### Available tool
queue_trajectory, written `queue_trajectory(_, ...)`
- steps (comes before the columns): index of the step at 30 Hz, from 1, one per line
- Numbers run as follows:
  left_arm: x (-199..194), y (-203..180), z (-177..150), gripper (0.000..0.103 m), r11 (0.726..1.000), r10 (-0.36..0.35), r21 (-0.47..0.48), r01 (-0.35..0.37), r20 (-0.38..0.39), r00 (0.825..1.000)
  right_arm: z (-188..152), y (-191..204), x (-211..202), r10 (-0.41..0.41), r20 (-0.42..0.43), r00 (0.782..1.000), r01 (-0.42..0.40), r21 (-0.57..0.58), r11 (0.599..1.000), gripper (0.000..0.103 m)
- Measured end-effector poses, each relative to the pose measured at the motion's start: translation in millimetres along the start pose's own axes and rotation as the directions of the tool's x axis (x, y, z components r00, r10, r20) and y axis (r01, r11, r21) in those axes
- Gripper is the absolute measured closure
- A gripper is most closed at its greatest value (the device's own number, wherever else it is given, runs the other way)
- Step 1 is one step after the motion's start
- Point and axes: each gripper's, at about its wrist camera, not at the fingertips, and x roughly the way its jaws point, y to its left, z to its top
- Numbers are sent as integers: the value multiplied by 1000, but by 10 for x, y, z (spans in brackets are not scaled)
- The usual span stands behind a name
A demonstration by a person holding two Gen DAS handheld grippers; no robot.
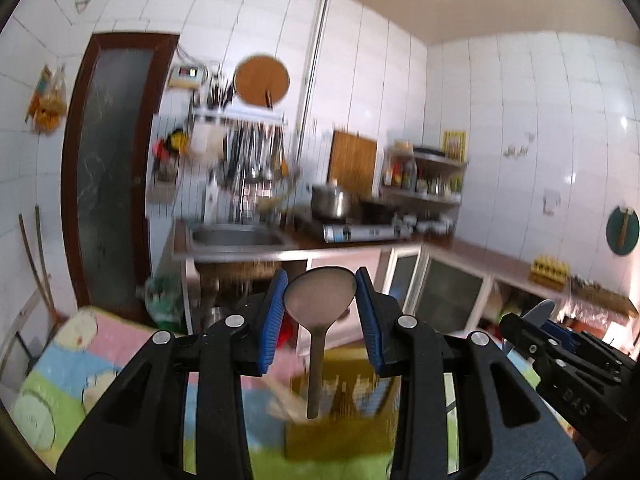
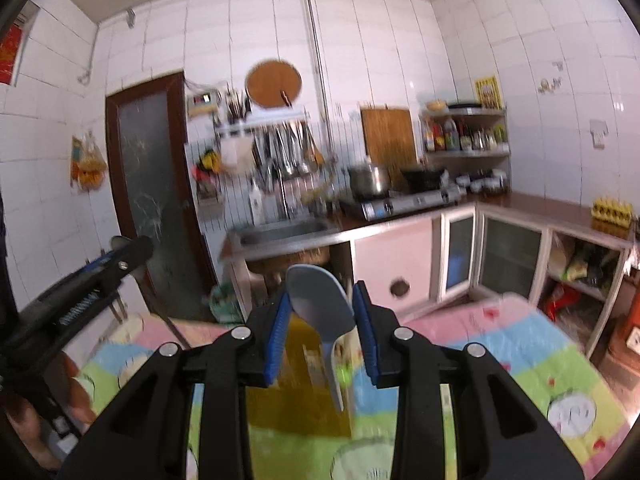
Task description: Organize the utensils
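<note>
My left gripper [image 1: 320, 292] is shut on a metal spoon [image 1: 320, 294], gripped by the bowl, with the handle hanging down toward me. My right gripper [image 2: 320, 300] is shut on a grey-blue plastic spoon [image 2: 318, 300], also gripped by its bowl with the handle pointing down. Both are raised above a table with a colourful cartoon cloth [image 2: 540, 360]. A yellow-green box [image 2: 296, 384] lies on the cloth below the right gripper; it also shows blurred in the left wrist view [image 1: 340, 420]. The right gripper shows at the right edge of the left wrist view [image 1: 560, 344].
A kitchen counter with a sink [image 1: 236, 236], a gas stove and pot [image 1: 332, 200] runs along the far wall. A rack of hanging utensils [image 2: 284, 144] is above the sink. A brown door [image 1: 108, 168] stands at the left. Cabinets [image 2: 508, 256] line the right.
</note>
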Motion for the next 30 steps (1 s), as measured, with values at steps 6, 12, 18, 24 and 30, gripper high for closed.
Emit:
queue_trajectory(6, 471, -46, -10, 69, 1000, 7, -17, -6, 47, 999, 229, 110, 363, 19, 17, 1000, -19, -5, 1000, 71)
queue_trajectory(12, 967, 60, -449, 69, 997, -3, -73, -4, -89, 996, -92, 34, 857, 25, -74, 997, -24, 5, 1000, 71)
queue_trajectory(18, 1138, 207, -754, 69, 997, 27, -65, -40, -184, 982, -377, -191, 1160, 38, -165, 986, -25, 80, 997, 71)
queue_trajectory(24, 984, 392, -714, 65, 994, 32, -98, -55, -224, 974, -477, -198, 1276, 14, -240, 971, -2, 51, 999, 67)
queue_trajectory(30, 337, 479, -599, 25, 991, 98, -71, -112, -174, 980, -480, -329, 765, -23, -185, 982, 30, 33, 999, 40)
